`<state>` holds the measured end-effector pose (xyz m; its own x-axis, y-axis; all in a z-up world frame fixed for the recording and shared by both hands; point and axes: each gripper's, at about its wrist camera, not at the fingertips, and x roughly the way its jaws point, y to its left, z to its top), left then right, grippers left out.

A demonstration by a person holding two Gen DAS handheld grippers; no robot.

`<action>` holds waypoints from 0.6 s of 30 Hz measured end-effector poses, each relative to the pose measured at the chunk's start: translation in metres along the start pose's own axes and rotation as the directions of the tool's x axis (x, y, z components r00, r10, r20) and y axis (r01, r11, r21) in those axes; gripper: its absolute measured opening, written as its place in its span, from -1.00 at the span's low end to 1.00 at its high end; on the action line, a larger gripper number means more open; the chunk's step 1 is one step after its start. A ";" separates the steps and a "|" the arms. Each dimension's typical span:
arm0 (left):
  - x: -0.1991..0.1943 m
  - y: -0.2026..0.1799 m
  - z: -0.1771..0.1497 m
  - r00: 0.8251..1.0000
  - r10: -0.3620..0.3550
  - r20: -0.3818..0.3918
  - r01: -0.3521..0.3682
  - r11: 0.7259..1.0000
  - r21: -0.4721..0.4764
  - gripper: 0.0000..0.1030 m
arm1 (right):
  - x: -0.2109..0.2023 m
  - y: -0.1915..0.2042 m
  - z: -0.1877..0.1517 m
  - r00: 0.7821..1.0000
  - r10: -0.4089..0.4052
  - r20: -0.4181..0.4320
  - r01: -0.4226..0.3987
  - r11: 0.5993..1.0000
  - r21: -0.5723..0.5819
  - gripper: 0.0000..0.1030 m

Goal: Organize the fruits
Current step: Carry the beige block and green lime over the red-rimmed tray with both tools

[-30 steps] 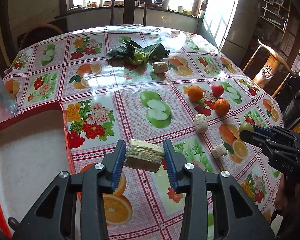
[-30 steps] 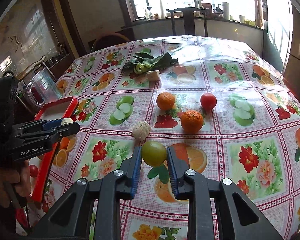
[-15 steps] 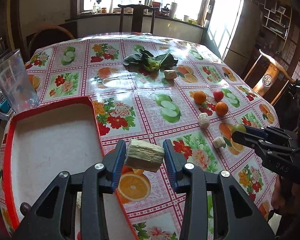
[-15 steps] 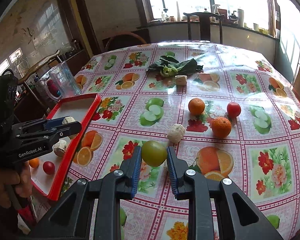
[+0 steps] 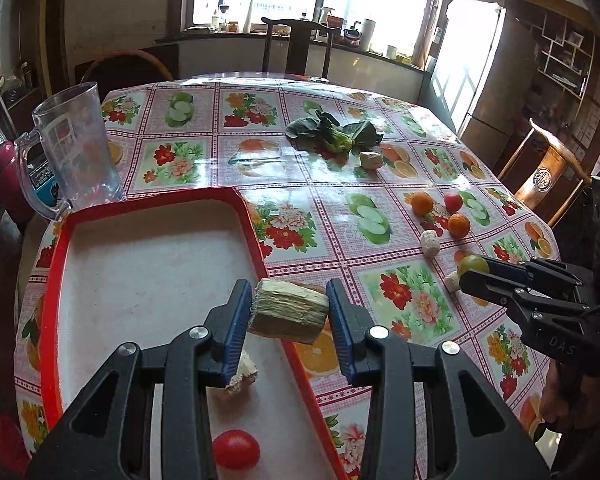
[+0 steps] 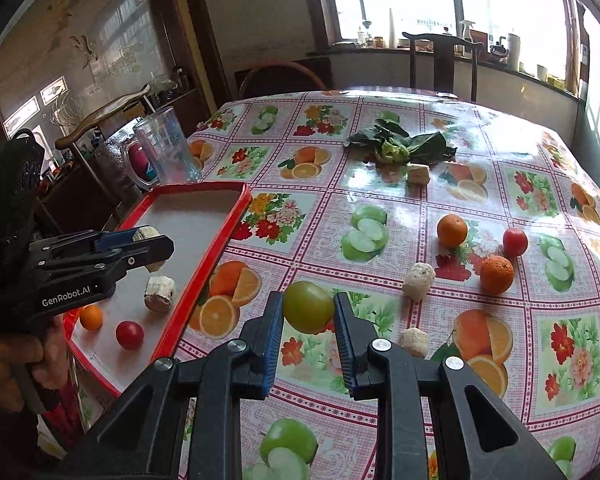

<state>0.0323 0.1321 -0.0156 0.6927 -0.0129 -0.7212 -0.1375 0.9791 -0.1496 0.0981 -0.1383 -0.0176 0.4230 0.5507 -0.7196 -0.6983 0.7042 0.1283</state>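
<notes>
My left gripper (image 5: 289, 312) is shut on a pale beige chunk (image 5: 288, 311) and holds it above the right rim of the red tray (image 5: 56, 264). The tray holds a red tomato (image 5: 236, 449) and another pale chunk (image 5: 240, 374); the right wrist view also shows a small orange (image 6: 91, 317) in it. My right gripper (image 6: 307, 314) is shut on a green fruit (image 6: 307, 306) above the tablecloth, right of the tray (image 6: 216, 236). Two oranges (image 6: 452, 230) (image 6: 496, 274) and a red tomato (image 6: 515, 241) lie on the table.
A clear plastic jug (image 5: 76, 148) stands behind the tray. Leafy greens (image 5: 336, 136) and a pale chunk (image 5: 370, 160) lie further back. Two pale chunks (image 6: 419, 280) (image 6: 414, 342) lie near the oranges. Chairs stand around the table.
Both grippers have moved left toward the tray with their loads. The left gripper's chunk now hangs over the tray's right rim; the tray contents have come into view.
</notes>
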 end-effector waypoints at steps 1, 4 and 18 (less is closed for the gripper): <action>-0.001 0.003 -0.001 1.000 0.003 0.001 -0.003 1.000 -0.004 -0.30 | 0.001 0.002 0.001 1.000 0.004 0.000 -0.004 1.000 -0.001 -0.51; -0.005 0.011 -0.003 1.000 0.010 0.006 -0.010 1.000 -0.016 -0.30 | 0.005 0.009 0.002 1.000 0.015 -0.002 -0.015 1.000 -0.007 -0.51; -0.011 0.051 -0.015 0.999 0.049 -0.001 -0.049 0.996 -0.072 -0.30 | 0.029 0.050 0.015 0.995 0.092 -0.031 -0.094 0.994 -0.060 -0.51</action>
<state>0.0069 0.1788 -0.0251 0.6843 0.0351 -0.7284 -0.2220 0.9614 -0.1623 0.0840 -0.0804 -0.0221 0.3389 0.5989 -0.7255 -0.7685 0.6211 0.1538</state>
